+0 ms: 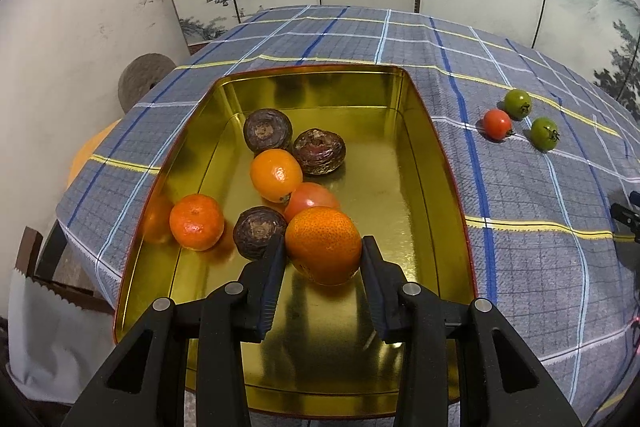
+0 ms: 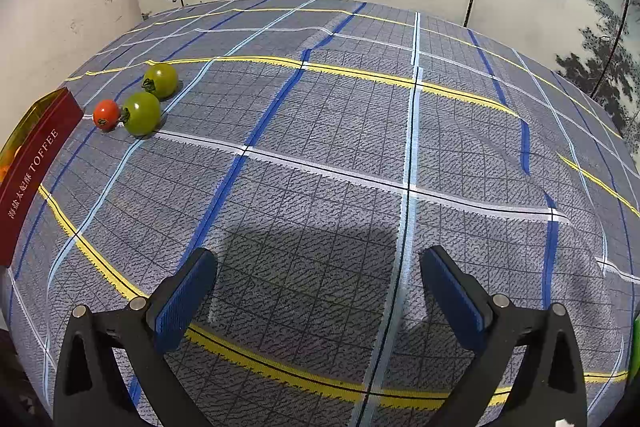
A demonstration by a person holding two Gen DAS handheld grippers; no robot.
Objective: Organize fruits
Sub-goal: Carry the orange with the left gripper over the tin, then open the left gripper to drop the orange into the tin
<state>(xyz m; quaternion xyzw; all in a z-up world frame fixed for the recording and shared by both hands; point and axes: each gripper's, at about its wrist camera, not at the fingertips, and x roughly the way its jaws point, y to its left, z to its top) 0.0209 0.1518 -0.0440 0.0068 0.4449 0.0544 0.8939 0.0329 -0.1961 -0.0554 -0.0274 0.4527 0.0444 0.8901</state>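
1. In the left wrist view, the left gripper (image 1: 323, 251) is reaching up from the bottom of the frame, its jaws pinching a large orange mandarin (image 1: 323, 245) over the near half of a gold tin (image 1: 436, 155).
2. The tin is filling the centre of the frame and sitting on a blue plaid tablecloth (image 1: 540, 267).
3. Lying inside it, left of centre, are a smaller mandarin (image 1: 196, 221), an orange citrus fruit (image 1: 276, 175), a red tomato (image 1: 312, 198) and three dark brown fruits (image 1: 267, 130) (their kind is unclear).
4. At the right of the frame, outside the tin, a red cherry tomato (image 1: 497, 123) is resting between two green tomatoes (image 1: 517, 103).
5. In the right wrist view, the right gripper (image 2: 318, 293) is hovering low over bare cloth, its jaws spread wide and holding nothing.
6. The same three tomatoes are showing in the upper left, beside the tin's red wall.
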